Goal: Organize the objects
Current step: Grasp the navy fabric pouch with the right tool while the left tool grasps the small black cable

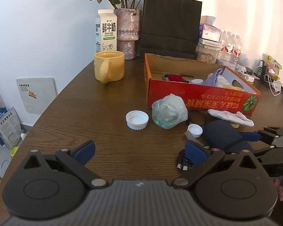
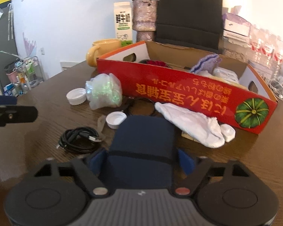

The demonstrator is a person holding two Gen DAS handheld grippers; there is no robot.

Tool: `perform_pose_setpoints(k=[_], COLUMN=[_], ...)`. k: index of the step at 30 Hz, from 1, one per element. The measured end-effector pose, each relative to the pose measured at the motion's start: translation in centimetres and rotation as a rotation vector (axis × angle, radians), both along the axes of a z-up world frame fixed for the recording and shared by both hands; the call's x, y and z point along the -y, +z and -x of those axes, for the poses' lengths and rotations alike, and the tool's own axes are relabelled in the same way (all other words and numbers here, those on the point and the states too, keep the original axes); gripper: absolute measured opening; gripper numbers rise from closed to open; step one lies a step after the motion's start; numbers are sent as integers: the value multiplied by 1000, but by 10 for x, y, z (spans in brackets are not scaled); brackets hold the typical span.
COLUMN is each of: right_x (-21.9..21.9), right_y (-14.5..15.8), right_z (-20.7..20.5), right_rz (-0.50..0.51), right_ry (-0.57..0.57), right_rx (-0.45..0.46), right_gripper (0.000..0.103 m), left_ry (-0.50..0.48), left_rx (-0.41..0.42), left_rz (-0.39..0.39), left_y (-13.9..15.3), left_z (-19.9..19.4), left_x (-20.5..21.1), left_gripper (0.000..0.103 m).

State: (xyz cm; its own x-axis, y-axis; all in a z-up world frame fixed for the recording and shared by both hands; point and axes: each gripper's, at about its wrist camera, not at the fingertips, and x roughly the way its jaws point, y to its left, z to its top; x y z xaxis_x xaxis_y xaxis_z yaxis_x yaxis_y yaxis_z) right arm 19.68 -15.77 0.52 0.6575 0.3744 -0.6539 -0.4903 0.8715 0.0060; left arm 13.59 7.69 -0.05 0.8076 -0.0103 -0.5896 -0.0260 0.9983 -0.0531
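A navy blue pouch (image 2: 141, 139) lies on the brown table (image 2: 47, 113) in front of the red cardboard box (image 2: 179, 86). My right gripper (image 2: 142, 160) is shut on it, a blue pad against each side. From the left wrist view the pouch (image 1: 224, 135) shows at the right with one right-gripper finger (image 1: 251, 136) against it. My left gripper (image 1: 139, 147) hangs open over bare table, nothing between its fingers. A white sock (image 2: 190, 124), a clear bag of green glassy stuff (image 2: 103, 92), two white caps (image 2: 76, 96) (image 2: 116, 119) and a coiled black cable (image 2: 79, 139) lie loose.
The box holds a purple cloth (image 2: 205, 62) and other items. Behind it stand a yellow mug (image 1: 109, 66), a milk carton (image 1: 106, 30), a vase of flowers (image 1: 127, 32) and a black paper bag (image 1: 169, 24). Water bottles (image 1: 230, 47) and chargers crowd the far right.
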Motion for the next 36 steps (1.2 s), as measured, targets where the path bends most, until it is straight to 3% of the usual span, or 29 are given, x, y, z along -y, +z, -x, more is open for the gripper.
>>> perform_pose_setpoints(k=[9,20,23,30,34,36], right_x=[8,30,36,43,42,42], right_y=[-1,9,11,12,11,12], right_z=[17,37,37,37,38,38], right_rz=[-11,-74,-93,-124,-124,-125], right_ry=[48,35,23,-4,0,1], right_rx=[81,218,227,236,237,237], right_gripper=[66,65,65,65,65,65], left_ry=[-23,-126,-182,-214,-241,-265], left_rx=[-35,-86,-113,-139,-140,-133], left_rz=[-23,-62,-82,-130,-127,-115], left_y=[-9,-21,-27,-40,-42,-40], left_z=[-9,-24,-31,-48,-50,-49], left_x=[13,39,53,75,80,81], left_gripper=[103,103,103,102,96,77])
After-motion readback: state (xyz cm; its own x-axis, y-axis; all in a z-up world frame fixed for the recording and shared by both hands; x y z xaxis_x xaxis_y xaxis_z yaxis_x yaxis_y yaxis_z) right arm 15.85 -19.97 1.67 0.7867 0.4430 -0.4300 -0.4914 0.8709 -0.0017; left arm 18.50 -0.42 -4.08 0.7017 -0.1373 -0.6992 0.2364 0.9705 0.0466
